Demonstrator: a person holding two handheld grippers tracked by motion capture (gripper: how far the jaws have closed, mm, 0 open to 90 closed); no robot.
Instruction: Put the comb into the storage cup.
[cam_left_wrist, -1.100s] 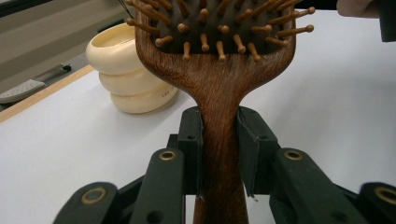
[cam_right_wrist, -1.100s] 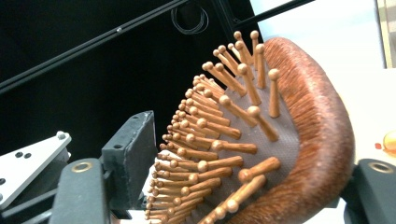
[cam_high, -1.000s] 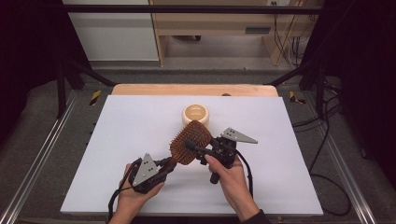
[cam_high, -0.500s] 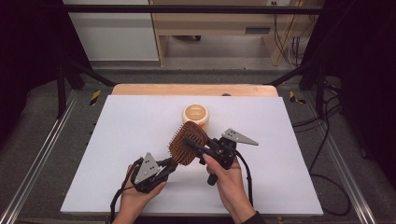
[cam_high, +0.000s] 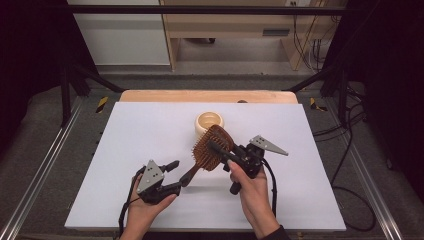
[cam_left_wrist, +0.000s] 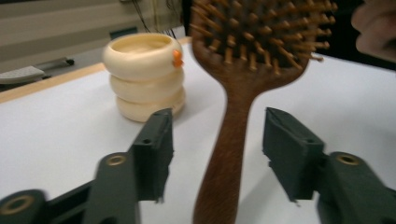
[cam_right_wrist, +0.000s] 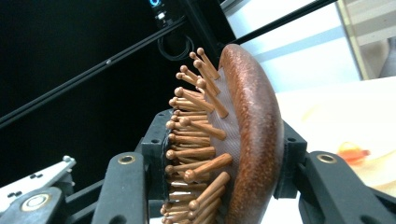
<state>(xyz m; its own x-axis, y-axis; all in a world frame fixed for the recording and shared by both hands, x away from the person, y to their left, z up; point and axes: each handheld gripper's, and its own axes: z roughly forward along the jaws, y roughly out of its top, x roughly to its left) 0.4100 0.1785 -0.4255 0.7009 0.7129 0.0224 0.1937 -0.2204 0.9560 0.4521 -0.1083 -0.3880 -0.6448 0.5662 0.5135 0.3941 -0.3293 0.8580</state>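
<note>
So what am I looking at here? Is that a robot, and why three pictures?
No robot: a person holds a two-jaw tool in each hand. The high view looks down on the white table; the other two pictures come from cameras riding on each tool, looking along its black jaws. The right hand-held gripper is clamped on the head of a wooden hairbrush, one jaw on the bristles, one on the back. The left hand-held gripper has just been opening: its jaws stand either side of the brush handle without touching it. Behind the brush stands a cream, ringed holder with a small orange knob.
</note>
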